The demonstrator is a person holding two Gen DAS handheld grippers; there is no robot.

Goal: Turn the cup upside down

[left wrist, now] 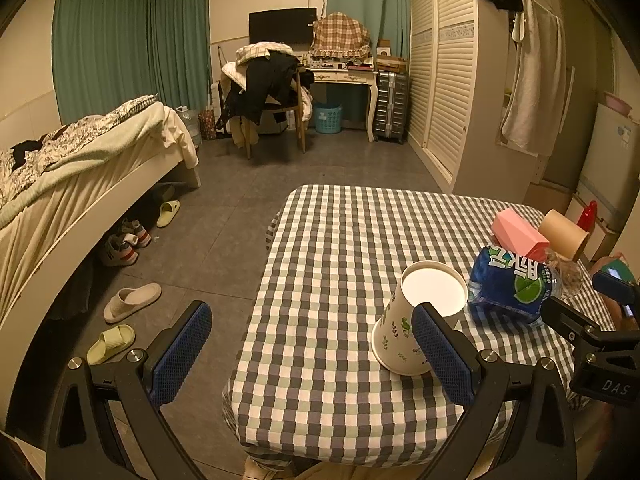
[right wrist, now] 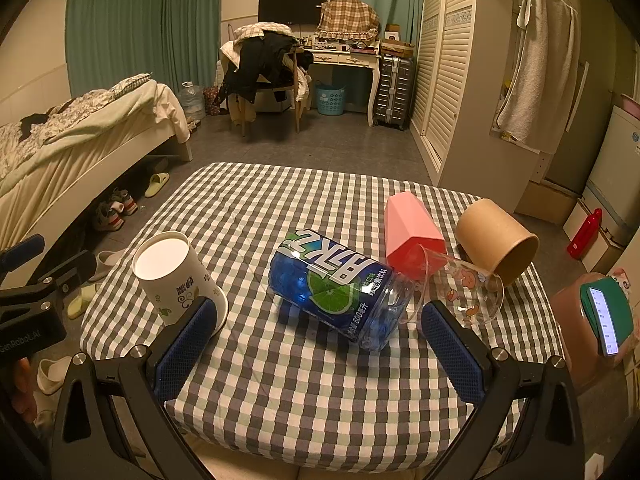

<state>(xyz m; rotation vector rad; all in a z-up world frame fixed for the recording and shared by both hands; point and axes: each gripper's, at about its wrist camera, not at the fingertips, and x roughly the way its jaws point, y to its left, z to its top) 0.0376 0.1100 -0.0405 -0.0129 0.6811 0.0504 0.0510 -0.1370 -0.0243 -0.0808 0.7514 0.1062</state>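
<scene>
Bedroom clutter fills the background: a bed (left wrist: 92,148) at nine o'clock, a desk (left wrist: 344,76) at twelve, a louvred wardrobe (left wrist: 444,80) at two o'clock. Nearer, a table under a checked cloth (right wrist: 260,208) carries everything. On it the white paper cup (right wrist: 176,276) with a leaf print stands mouth down, its flat base up, at about nine o'clock of the right wrist view near the table's left edge. Lying on its side in the middle is a blue bottle (right wrist: 332,280) with a lime on the label; at its one o'clock lie a pink cup (right wrist: 412,228), a clear glass (right wrist: 460,292) and a brown paper cup (right wrist: 496,240), all tipped over. The left gripper (left wrist: 312,348) is spread wide and grasps nothing; its right pad (left wrist: 440,356) sits just in front of the white cup, whether touching it I cannot tell. The right gripper (right wrist: 316,348) is likewise released, with the bottle seen between its pads (right wrist: 452,356) further off
</scene>
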